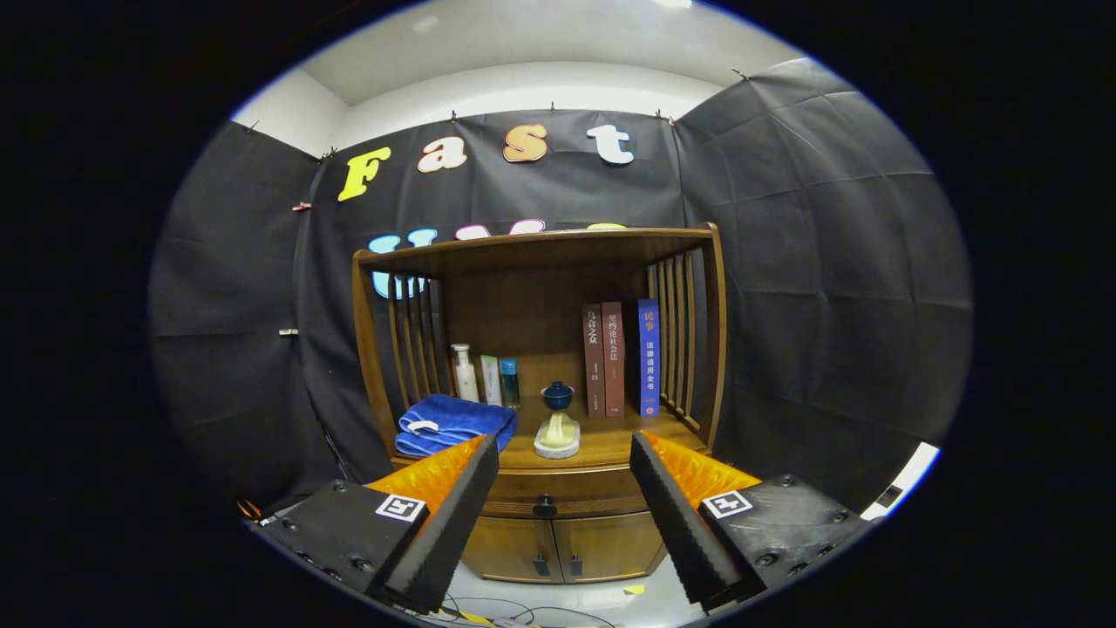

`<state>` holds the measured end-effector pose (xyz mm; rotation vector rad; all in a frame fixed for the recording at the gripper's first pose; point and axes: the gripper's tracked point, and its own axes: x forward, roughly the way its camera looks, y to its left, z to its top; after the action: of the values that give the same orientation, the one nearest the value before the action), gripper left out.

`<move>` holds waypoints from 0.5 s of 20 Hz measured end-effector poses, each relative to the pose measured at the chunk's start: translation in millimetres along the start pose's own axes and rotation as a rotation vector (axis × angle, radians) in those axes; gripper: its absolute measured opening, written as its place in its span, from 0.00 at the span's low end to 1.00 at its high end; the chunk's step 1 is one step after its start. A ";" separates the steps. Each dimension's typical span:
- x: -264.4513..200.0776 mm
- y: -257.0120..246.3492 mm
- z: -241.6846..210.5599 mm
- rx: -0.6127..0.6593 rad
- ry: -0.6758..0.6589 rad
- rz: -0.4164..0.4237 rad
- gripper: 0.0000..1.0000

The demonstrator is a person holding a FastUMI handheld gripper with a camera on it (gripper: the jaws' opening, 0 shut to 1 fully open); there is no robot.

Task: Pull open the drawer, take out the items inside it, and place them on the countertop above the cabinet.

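The gripper was held wide open, empty, short of the cabinet. The drawer (knob centred) was seen shut below the countertop.

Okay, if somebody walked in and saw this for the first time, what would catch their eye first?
Probably the wooden cabinet straight ahead, its shelf holding a folded blue towel, three upright books and a small blue lidded cup on a pale stand. Next, the tool hangs open in front, its fingers spread either side of the closed drawer's dark round knob.
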<state>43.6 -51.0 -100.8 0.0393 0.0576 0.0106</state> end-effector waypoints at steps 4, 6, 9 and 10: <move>-1.1 0.1 -0.2 -0.002 0.000 0.002 1.00; -1.9 0.3 -1.0 -0.002 0.003 0.002 1.00; -1.5 1.1 0.2 0.002 -0.002 0.003 1.00; -1.0 2.4 1.5 0.007 -0.007 0.010 1.00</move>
<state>42.6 -48.7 -99.1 0.0465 0.0502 0.0205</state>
